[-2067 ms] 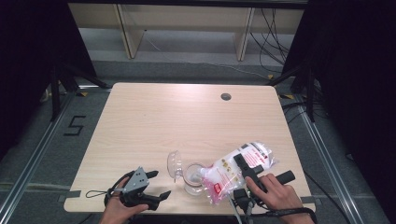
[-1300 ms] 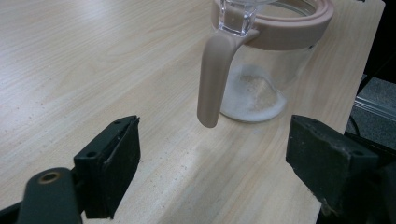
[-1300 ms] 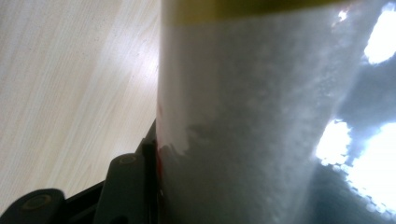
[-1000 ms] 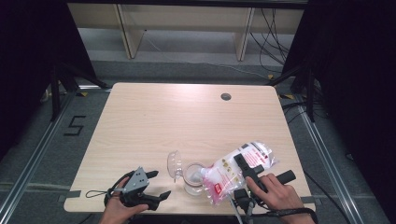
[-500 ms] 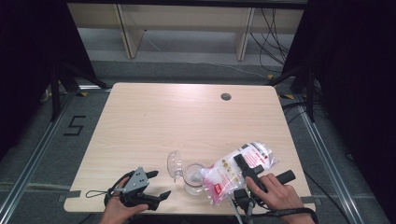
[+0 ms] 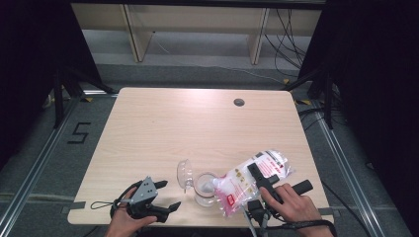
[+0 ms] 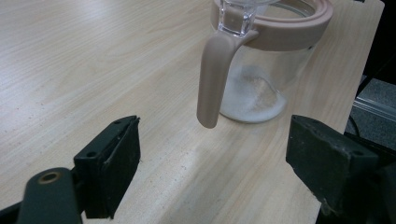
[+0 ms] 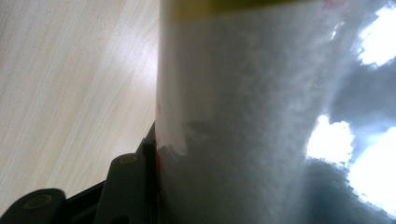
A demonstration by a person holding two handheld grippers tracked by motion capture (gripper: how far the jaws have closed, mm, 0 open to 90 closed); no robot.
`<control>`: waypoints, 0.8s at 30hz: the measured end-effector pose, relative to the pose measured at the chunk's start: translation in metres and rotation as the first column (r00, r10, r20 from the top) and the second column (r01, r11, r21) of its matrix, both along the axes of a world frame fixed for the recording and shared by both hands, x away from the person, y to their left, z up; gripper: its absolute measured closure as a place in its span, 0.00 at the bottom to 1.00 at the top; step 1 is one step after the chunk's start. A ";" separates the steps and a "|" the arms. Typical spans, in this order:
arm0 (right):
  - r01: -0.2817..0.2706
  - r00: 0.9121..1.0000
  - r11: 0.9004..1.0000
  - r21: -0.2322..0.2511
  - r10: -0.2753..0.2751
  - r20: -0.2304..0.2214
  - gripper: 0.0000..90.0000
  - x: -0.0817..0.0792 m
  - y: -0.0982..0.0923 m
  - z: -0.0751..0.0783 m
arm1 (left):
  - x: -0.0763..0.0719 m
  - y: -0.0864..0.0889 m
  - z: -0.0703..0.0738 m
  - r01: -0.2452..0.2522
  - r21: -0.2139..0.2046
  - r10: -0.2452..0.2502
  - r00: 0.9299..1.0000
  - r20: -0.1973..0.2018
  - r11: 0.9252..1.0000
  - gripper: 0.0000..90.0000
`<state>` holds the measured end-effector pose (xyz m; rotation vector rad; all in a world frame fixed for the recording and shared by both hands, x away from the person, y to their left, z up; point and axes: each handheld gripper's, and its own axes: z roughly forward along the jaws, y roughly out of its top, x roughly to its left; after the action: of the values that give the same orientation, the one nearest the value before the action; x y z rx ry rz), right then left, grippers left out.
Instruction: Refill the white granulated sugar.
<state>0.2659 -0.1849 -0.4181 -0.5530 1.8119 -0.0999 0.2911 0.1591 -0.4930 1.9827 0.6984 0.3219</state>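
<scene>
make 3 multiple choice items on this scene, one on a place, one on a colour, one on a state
1. Where does the jar stand?
A. near the table's front edge
B. at the far edge
C. on the floor

2. What colour is the jar's handle?
A. blue
B. beige-pink
C. black

3. How is the left gripper?
A. shut on the jar
B. shut on the bag
C. open

Answers:
1 A, the high view shows it between the two hands.
2 B, the left gripper view shows handle and rim in that colour.
3 C, its jaws stand apart short of the jar; the right gripper clamps the bag.
</scene>
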 end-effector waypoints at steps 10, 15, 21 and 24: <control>0.008 1.000 1.000 0.003 -0.008 0.003 0.58 0.000 -0.002 0.001 | 0.000 0.000 0.000 0.003 0.005 -0.003 1.000 0.001 1.000 0.19; 0.001 1.000 1.000 0.018 -0.001 -0.005 0.58 0.000 -0.003 0.002 | 0.001 0.002 0.000 0.003 0.028 -0.003 1.000 0.009 1.000 0.19; -0.001 1.000 1.000 0.011 0.002 -0.008 0.58 0.000 -0.003 0.003 | 0.000 -0.001 -0.001 -0.002 -0.004 0.002 1.000 -0.001 1.000 0.19; -0.006 1.000 1.000 0.009 0.006 -0.001 0.58 0.001 -0.002 0.003 | 0.000 -0.001 -0.001 -0.002 -0.005 0.002 1.000 -0.001 1.000 0.19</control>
<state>0.2665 -0.1872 -0.4156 -0.5517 1.8110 -0.0870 0.2912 0.1583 -0.4936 1.9779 0.7016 0.3198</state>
